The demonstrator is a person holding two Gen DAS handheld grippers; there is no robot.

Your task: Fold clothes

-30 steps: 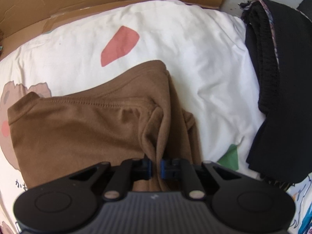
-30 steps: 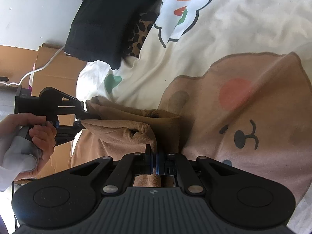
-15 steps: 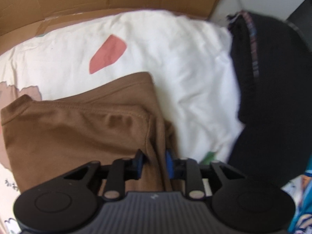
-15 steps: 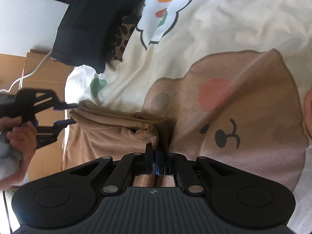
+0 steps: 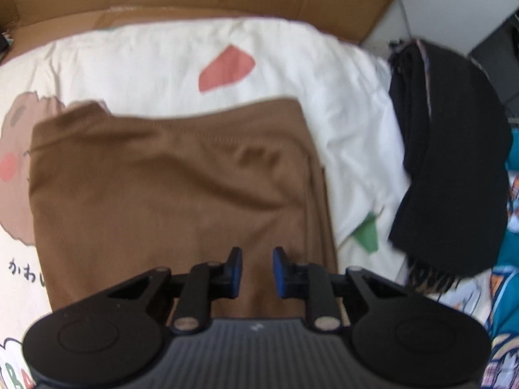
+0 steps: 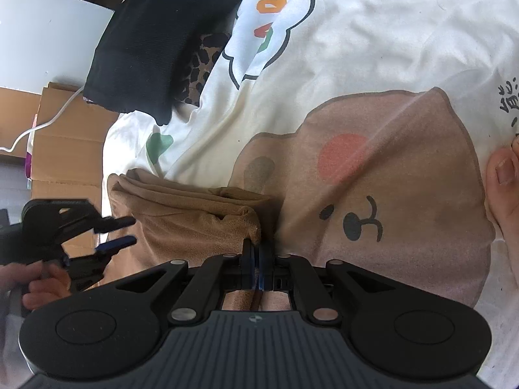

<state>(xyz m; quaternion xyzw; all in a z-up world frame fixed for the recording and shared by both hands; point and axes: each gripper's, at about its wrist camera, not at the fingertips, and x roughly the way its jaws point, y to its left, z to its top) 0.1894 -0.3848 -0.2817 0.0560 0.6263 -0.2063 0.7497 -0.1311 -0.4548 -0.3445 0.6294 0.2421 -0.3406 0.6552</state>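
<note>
Folded brown knit garment [image 5: 175, 188] lies flat on the white cartoon-print bedsheet [image 5: 155, 55], black clothes pile [image 5: 454, 168] well apart to its right. Long axis runs left–right in the left wrist view.

Left gripper [image 5: 257, 272] hovers directly above the near edge, pointing steeply down; jaws partly apart, just been narrowing, nothing between them.

Right gripper [image 6: 257, 264] clamped fully on the garment's corner [image 6: 194, 223].

Judgement: the free left gripper is the one to regrasp; the near edge lies straight below it
</note>
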